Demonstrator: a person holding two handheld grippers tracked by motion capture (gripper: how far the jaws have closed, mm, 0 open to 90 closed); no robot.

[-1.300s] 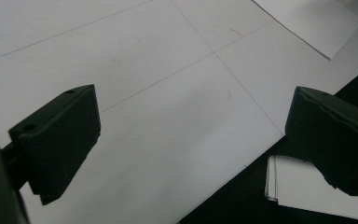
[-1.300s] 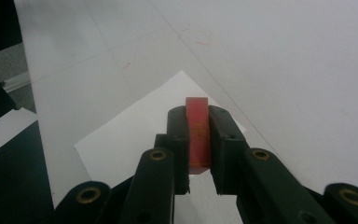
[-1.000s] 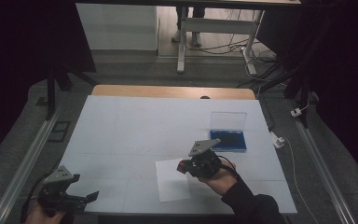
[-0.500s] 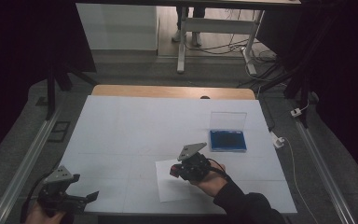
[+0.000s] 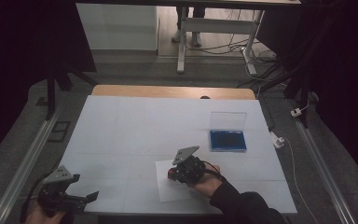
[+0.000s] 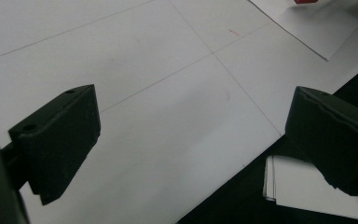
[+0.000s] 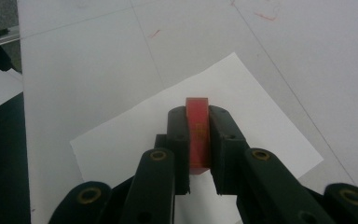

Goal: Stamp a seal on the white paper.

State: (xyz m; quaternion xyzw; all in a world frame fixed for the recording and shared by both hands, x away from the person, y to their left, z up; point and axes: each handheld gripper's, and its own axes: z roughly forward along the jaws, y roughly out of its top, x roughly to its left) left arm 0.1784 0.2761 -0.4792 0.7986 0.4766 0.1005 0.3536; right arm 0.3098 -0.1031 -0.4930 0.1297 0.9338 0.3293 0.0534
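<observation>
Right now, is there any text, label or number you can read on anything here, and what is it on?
None can be read.
Red block clamped in the right gripper: faint yellowish marks on its edge, too blurred to read.
Paper sheet under it: blank.
Blue case: no label legible.
Table cover: only short red pen strokes, no words.

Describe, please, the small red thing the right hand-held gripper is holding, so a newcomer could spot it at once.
Start from the white table cover and find the loose sheet of white paper near its front edge. Above that sheet is the right hand-held gripper, shut on a small flat red block held on edge between its black jaws. It is the one red thing there; the blue case lies farther back.
</observation>
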